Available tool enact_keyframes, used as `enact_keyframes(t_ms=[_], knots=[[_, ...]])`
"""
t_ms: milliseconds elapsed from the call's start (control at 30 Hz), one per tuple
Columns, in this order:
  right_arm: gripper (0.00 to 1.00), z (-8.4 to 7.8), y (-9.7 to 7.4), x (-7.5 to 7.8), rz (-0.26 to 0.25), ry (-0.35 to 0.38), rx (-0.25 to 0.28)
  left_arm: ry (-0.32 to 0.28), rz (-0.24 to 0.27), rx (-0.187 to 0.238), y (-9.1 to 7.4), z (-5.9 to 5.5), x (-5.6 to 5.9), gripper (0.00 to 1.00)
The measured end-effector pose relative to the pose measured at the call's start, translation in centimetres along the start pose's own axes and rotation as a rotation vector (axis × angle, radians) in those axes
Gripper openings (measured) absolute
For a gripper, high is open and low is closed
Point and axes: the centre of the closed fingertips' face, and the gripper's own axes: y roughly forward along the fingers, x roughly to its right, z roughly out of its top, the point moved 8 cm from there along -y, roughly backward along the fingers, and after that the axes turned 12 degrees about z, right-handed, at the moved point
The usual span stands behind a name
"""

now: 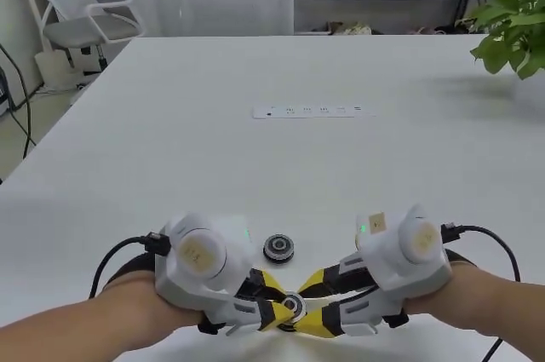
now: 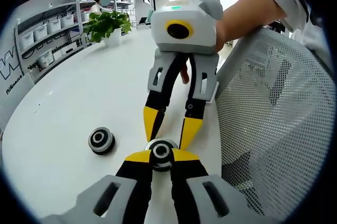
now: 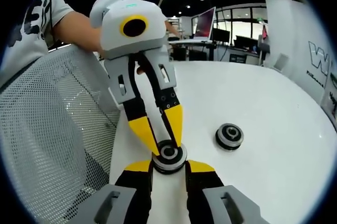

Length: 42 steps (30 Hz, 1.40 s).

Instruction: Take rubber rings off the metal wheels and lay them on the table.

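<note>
Nose to nose at the near edge of the wide white desk! The left hand-held gripper has its yellow-tipped jaws drawn in narrow, clamped on either side of a small silver metal wheel with a black rubber ring around its rim. From the opposite side, the right hand-held gripper is pinched on that same wheel, jaws just as close, so it sits squeezed between four yellow tips. It's down at desk level, but I can't tell whether it rests on the top or hangs just clear of it. Just beyond, apart from both tools, a second round metal wheel with a black rubber ring lies flat on the desk, nothing touching it. Farther out, mid-desk, lies a flat white power strip, with a green leafy plant at the far right. A grey mesh chair back stands close by the desk edge.
</note>
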Motion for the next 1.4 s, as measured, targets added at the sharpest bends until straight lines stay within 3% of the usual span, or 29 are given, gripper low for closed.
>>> enact_keyframes(t_ms=[1100,1167,1267,1400], knots=[[0.2,0.36,-0.05,-0.21,-0.034,0.047,-0.044,0.006,0.008,-0.007,0.01,0.16,-0.01,0.08],[0.2,0.37,-0.06,-0.2,-0.032,0.038,-0.046,0.006,0.008,-0.007,0.01,0.16,-0.01,0.08],[0.18,0.23,-0.21,-0.16,-0.03,-0.059,-0.083,0.005,0.008,-0.008,0.02,0.15,-0.01,0.08],[0.14,-0.04,-0.45,-0.17,-0.033,-0.014,-0.074,0.005,0.008,-0.009,0.03,0.13,0.0,0.08]])
